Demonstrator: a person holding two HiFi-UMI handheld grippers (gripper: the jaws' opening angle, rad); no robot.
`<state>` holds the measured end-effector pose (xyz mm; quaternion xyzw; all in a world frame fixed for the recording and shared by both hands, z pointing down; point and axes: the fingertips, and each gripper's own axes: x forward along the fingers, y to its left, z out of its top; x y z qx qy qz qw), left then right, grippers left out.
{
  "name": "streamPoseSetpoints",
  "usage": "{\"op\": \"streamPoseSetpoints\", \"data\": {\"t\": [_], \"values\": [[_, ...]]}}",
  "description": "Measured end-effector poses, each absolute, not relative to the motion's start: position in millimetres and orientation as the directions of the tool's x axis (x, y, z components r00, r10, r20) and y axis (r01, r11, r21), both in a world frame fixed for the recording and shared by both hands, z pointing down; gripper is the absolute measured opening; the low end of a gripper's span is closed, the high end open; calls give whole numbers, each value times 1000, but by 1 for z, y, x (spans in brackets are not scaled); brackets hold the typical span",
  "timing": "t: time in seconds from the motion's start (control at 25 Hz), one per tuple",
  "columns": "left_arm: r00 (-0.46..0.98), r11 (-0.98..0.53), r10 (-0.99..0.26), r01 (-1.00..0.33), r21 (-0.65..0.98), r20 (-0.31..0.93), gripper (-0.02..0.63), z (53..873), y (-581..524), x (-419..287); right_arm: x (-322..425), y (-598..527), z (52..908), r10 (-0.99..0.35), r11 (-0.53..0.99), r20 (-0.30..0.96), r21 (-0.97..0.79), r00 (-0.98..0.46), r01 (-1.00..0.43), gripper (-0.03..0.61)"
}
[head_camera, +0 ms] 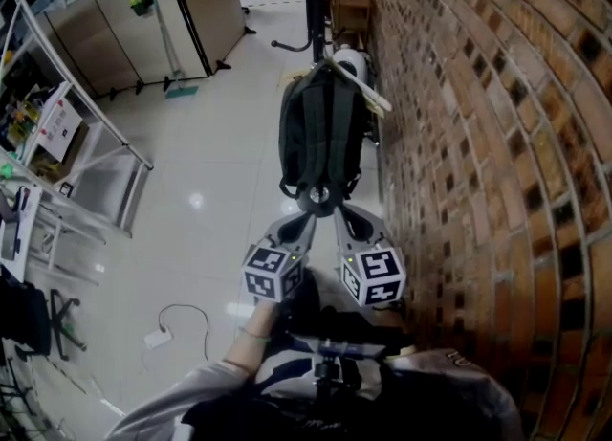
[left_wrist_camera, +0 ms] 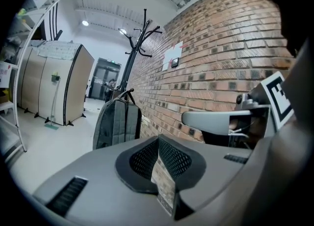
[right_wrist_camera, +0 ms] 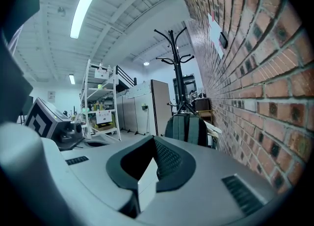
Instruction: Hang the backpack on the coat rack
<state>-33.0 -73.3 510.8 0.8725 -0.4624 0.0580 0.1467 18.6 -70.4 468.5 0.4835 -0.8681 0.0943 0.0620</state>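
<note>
One backpack (head_camera: 320, 133) by one coat rack (left_wrist_camera: 132, 56), left gripper (left_wrist_camera: 158, 165) and right gripper (right_wrist_camera: 150, 163) side by side, fingers together, empty.

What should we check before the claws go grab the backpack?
1. Left claw empty: ok, nothing between its jaws.
2. Right claw empty: ok, nothing between its jaws.
3. Claws open for grabbing: not ok, both are shut.
4. Backpack touched by a claw: not ok, it sits ahead, apart from both.
5. Coat rack top hooks free: ok, they look bare.
6. Backpack's top handle easy to reach: cannot tell.
</note>
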Motion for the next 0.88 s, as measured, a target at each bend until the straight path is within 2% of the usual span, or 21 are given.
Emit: {"op": "streamPoseSetpoints", "data": {"t": [0.36, 0.88], "values": [[585, -549, -771, -811, 203, 254, 0, 517, -72, -22, 29, -72, 468, -861, 468, 198, -48, -468, -882, 7], [582, -547, -771, -813, 199, 259, 0, 519, -73, -27, 27, -73, 466, -859, 483, 161, -65, -487, -873, 5]]}}
